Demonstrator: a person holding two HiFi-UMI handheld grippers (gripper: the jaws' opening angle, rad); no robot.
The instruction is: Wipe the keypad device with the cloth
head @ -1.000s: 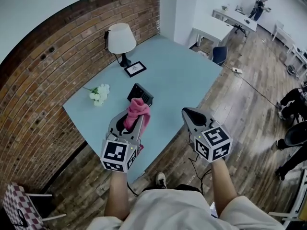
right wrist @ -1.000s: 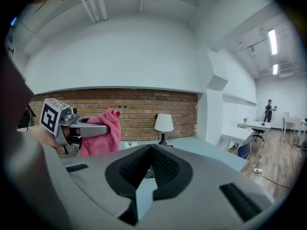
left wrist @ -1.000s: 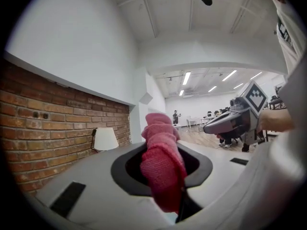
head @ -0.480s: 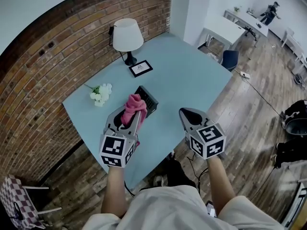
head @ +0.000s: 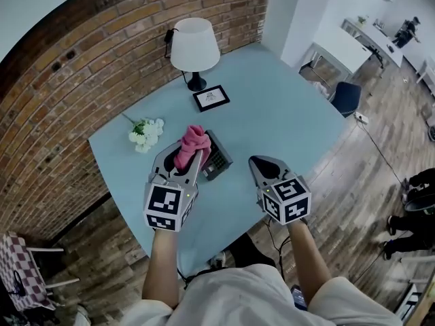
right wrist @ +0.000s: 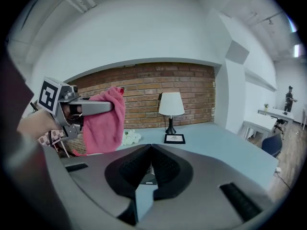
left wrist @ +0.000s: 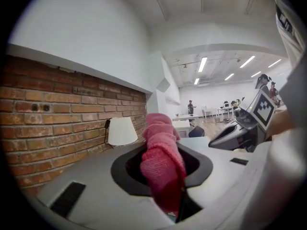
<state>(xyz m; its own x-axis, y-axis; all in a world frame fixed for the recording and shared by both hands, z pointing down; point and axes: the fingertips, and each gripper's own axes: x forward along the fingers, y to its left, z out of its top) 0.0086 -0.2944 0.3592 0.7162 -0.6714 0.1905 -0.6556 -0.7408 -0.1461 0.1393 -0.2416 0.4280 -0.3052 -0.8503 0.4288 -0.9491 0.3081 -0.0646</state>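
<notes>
Left gripper (head: 185, 167) clamped on bunched pink knit cloth (head: 192, 143), right by the dark slanted keypad device (head: 219, 160) on the light blue desk (head: 285, 121); right gripper (head: 263, 163) closed, empty, beside it, so wipe pressure could shove the unheld device sideways

1. This is an open-plan office or studio with a loft look. A bare brick wall (head: 81, 80) meets plain white walls above a worn wooden plank floor (head: 367, 182).
2. White desks (head: 340, 46) stand in the far part of the room, with a person (head: 408, 29) at one and a blue chair (head: 345, 95) nearby.
3. Long strip lights (left wrist: 204, 63) run along the ceiling.
4. The near pale blue table (head: 285, 114) carries a white-shaded lamp (head: 195, 46), a small framed card (head: 211, 98) and white flowers (head: 146, 134).
</notes>
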